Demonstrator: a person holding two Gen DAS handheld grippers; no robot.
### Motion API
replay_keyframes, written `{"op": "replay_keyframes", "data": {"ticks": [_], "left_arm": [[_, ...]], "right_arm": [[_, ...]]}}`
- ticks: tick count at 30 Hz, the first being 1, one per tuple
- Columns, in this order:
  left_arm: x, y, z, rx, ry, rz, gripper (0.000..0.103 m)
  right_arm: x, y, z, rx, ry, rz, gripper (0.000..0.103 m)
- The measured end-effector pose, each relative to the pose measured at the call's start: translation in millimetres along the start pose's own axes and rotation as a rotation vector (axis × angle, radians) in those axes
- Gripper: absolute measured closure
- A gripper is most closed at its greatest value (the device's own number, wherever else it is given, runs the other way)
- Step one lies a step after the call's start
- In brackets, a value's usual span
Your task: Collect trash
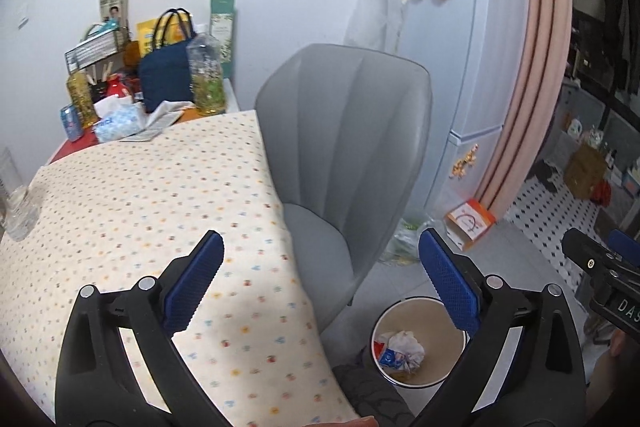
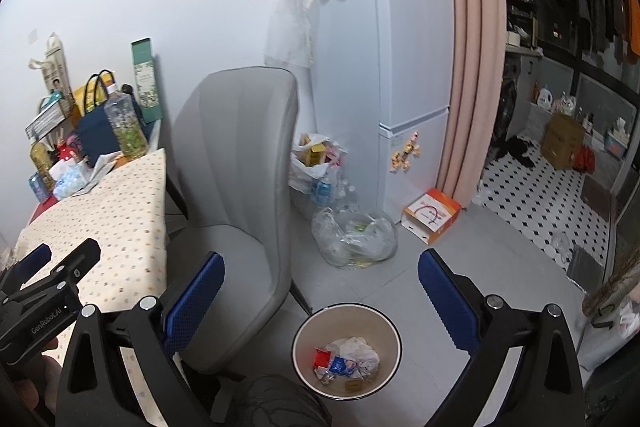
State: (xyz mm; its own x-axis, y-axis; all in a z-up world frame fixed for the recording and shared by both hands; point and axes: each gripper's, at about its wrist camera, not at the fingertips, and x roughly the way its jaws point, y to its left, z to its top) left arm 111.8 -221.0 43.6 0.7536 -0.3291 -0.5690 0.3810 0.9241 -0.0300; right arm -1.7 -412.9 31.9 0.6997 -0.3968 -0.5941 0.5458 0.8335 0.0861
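1. Bin (image 2: 346, 350): a round, open-topped bin is standing on the grey floor just beside the front corner of the grey chair (image 2: 240, 195). This entry takes the bin as its landmark.
2. Trash (image 2: 347, 357): crumpled white paper and red and blue wrappers are lying at the bottom of the bin; in the left wrist view the same heap (image 1: 400, 351) is showing. The heap has no clear long axis.
3. Right tongs (image 2: 320, 303): the blue pads are standing spread wide with nothing between them. They are pointing down and forward, with the bin lying straight ahead and below, centred in the gap.
4. Left tongs (image 1: 322, 285): also spread wide and empty. The bin is lying below and off towards the right finger (image 1: 450, 285), which is partly covering its rim (image 1: 378, 323); the table (image 1: 140, 211) with the dotted cloth is filling the other side.
5. Nearer hand: judging by how squarely the bin is sitting under it, the right hand is looking better lined up with the bin.
6. Table near the bin: no loose scrap is showing on the bare cloth, so the collecting is looking largely done.
7. Other items beyond the bin: a clear plastic bag (image 2: 354, 235) is lying on the floor near the fridge (image 2: 400, 67).
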Motion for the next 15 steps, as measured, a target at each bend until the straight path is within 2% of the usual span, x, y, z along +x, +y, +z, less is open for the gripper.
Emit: {"op": "replay_keyframes", "data": {"ticks": [15], "left_arm": [[-64,68,-8,-0.078,-0.061,0.08,0.006]], "right_arm": [[-50,56,-5,-0.08,-0.042,0.049,0.008]]}}
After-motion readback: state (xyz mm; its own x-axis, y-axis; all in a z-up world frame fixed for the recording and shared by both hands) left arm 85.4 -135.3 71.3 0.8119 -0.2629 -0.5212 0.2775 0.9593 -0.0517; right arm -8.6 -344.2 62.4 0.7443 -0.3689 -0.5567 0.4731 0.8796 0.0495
